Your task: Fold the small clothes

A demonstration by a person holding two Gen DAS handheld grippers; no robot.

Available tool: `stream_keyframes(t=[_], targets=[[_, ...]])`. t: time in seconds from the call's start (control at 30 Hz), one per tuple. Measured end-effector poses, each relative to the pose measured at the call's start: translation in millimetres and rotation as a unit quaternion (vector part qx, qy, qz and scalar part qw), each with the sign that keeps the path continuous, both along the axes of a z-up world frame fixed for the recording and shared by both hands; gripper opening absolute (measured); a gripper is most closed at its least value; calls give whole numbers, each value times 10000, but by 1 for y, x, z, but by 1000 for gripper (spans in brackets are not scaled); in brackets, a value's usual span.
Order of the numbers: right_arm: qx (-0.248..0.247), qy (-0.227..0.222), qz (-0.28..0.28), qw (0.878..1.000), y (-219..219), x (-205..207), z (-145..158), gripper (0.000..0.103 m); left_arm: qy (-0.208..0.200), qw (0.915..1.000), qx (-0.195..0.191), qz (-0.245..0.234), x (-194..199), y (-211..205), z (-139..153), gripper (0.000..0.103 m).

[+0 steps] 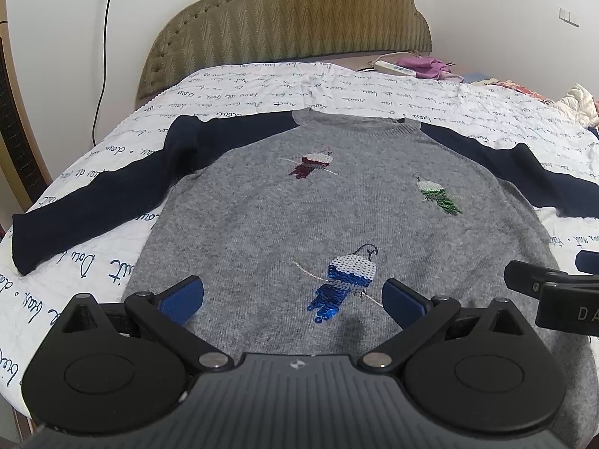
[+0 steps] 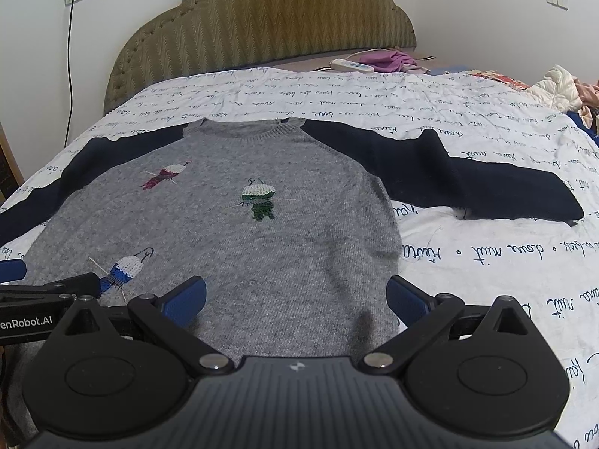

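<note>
Left claw (image 1: 292, 299): spread, holds nothing, over the sweater's (image 1: 299, 224) hem by the blue bird (image 1: 344, 280).
Right claw (image 2: 295, 299): spread, empty, over the hem's right part.
Sweater: flat on the bed (image 2: 486, 262), sleeves out; probably smoothed for folding.
Views: right sleeve cuff (image 2: 569, 211) visible only from the right wrist.

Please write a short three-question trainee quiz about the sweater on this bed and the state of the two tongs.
1. True or false: the sweater lies spread flat, both navy sleeves out.
2. How many sequin birds does its front show: A two, B three, C four?
3. What state are the left tongs and right tongs in?

Key:
1. True.
2. B; the blue bird lies nearest the hem.
3. Both open, holding nothing, hovering at the hem.
</note>
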State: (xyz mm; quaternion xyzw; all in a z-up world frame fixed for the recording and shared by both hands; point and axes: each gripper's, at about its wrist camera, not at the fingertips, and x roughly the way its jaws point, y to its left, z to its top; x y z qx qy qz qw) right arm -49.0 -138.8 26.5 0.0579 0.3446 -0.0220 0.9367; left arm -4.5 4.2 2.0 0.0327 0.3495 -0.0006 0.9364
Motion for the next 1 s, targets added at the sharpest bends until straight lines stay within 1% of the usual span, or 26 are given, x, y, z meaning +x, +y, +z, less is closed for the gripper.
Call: stream_keyframes(t=[0.6, 1.0], targets=[[52, 0, 20, 10000, 1, -2, -1, 103, -12, 10000, 25, -6, 0, -1, -1, 103], [113, -27, 64, 9999, -1, -3, 1, 103, -15, 9999, 108, -18, 1, -2, -1, 103]])
